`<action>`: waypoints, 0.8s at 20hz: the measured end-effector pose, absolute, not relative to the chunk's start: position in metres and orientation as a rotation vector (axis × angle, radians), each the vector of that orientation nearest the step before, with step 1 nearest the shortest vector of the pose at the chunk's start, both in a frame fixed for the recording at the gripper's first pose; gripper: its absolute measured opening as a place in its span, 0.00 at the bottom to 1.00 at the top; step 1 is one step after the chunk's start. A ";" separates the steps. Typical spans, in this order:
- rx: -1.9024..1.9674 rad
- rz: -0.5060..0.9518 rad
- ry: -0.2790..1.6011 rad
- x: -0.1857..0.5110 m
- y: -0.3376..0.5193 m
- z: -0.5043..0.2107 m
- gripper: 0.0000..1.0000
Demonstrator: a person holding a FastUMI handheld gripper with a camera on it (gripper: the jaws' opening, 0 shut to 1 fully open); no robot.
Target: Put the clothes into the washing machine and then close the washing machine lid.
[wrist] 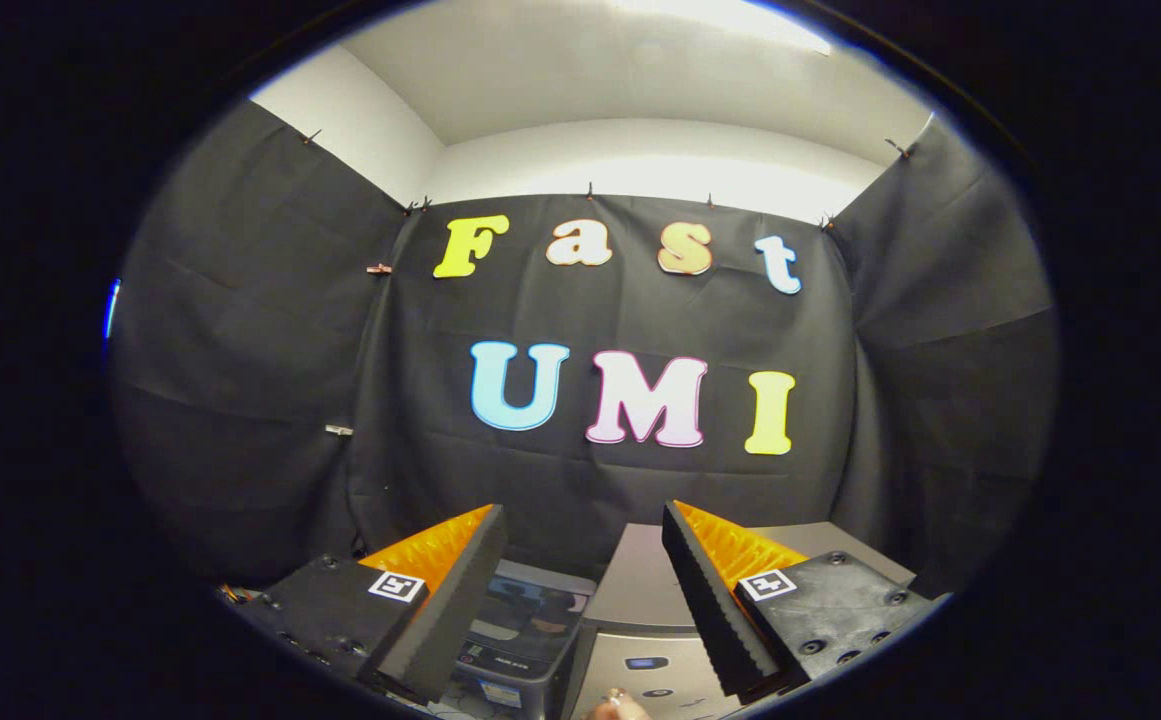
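A: Where are the tongs (585, 520) right now?

B: Held up high and level, facing the black cloth wall (630, 470) at the back of the booth. Their two fingers (440, 610) stand wide apart, with a clear gap between them and nothing gripped.

A: And the washing machine?

B: Low down, below and just beyond the fingers. The washing machine (640, 630) is a light grey box; its flat top runs back toward the cloth wall, between the two fingers and partly behind the right one. The lid appears to lie flat and closed, though the view is too low and cut off to be sure.

A: Any controls showing?

B: A pale front panel (650, 670) with a small blue-lit window and a few marks. Too small to make out more.

A: Anything beside it?

B: Yes, touching or just beside its left side sits a darker grey machine (525, 625) with a glossy dark top, partly hidden behind the left finger. I cannot tell what it is.

A: The clothes?

B: I cannot pick them out. At the very bottom, just under the panel, a small pinkish-brown thing (618, 708) peeks in; it is too cut off to name.

A: And above?

B: White walls (640, 160) and ceiling rise over the cloth.
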State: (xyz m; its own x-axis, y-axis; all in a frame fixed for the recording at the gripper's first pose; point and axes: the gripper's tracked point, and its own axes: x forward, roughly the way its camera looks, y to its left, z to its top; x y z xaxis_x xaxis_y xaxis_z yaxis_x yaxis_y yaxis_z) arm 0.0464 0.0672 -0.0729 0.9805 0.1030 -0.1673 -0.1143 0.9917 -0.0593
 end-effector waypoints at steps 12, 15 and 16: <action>-0.101 -0.045 0.075 0.000 0.001 -0.037 0.98; -0.090 -0.065 0.062 -0.004 -0.006 -0.031 0.98; -0.083 -0.064 0.056 -0.006 -0.007 -0.030 0.98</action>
